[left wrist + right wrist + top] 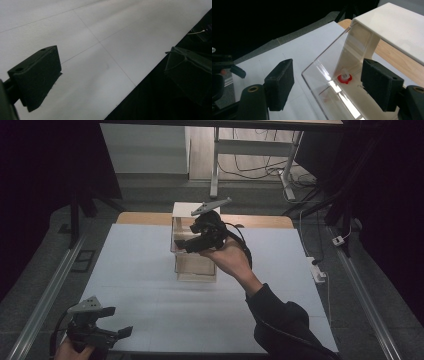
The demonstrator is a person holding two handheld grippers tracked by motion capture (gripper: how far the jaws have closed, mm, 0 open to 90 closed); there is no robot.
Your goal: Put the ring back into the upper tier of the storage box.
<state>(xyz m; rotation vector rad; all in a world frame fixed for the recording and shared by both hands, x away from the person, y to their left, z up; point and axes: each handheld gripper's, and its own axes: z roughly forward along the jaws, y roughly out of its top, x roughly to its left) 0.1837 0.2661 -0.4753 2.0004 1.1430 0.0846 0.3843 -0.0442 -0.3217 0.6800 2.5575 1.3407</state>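
- Small red-and-white piece (344,78) already lying on floor of clear box (322,75), at its far end, under white top shelf (397,27); drop looks done.
- Right gripper (181,243) held over box at table centre, jaws apart, nothing between pads.
- Left gripper (125,332) parked at near-left corner of white table (150,285), jaws wide, empty.
- Probably left: pull right hand clear of box.

Lab: dark curtains (45,180), cabled frames (250,155).
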